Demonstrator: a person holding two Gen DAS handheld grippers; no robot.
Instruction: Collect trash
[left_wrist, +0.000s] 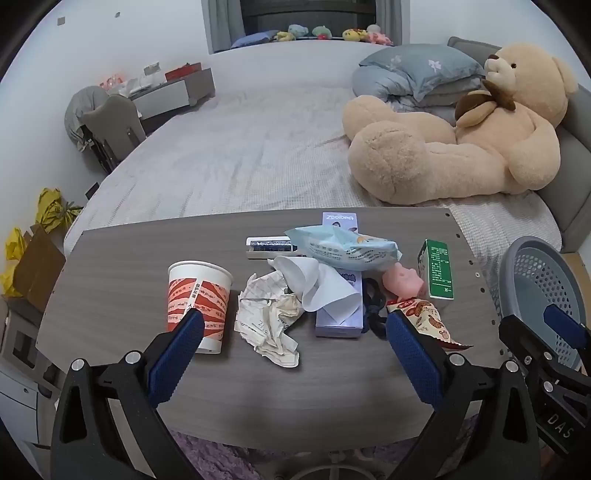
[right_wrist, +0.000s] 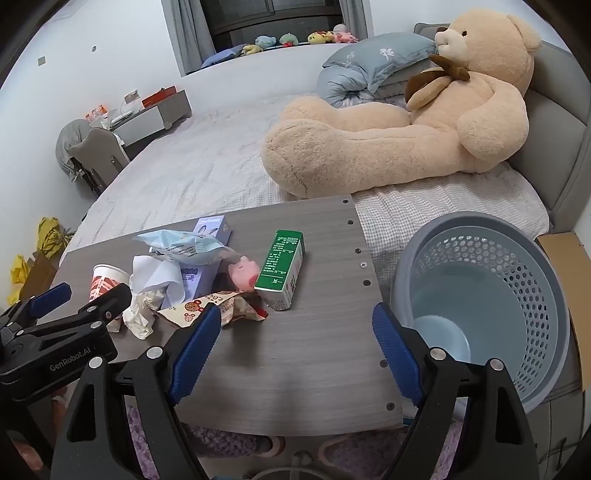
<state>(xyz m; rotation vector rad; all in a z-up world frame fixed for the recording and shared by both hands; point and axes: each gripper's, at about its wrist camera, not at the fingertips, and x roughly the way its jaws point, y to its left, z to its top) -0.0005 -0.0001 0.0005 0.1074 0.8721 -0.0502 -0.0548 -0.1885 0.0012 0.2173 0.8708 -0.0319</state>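
Note:
Trash lies on a grey wood table (left_wrist: 129, 266) (right_wrist: 314, 350): a red-and-white paper cup (left_wrist: 197, 304) (right_wrist: 105, 284), crumpled paper (left_wrist: 267, 321) (right_wrist: 142, 310), a white tissue (left_wrist: 317, 288), a light-blue wipes pack (left_wrist: 343, 247) (right_wrist: 184, 245), a green carton (left_wrist: 437, 273) (right_wrist: 282, 271), a pink toy (left_wrist: 402, 280) (right_wrist: 242, 275) and a snack wrapper (left_wrist: 428, 319) (right_wrist: 214, 306). My left gripper (left_wrist: 293, 350) is open and empty above the table's near edge, in front of the crumpled paper. My right gripper (right_wrist: 295, 339) is open and empty near the table's right corner.
A grey perforated basket (right_wrist: 517, 295) (left_wrist: 543, 280) stands just right of the table. A purple box (left_wrist: 338, 314) and a small white case (left_wrist: 267, 247) lie among the trash. A bed with a large teddy bear (right_wrist: 406, 122) is behind the table. Cardboard and yellow bags sit at left.

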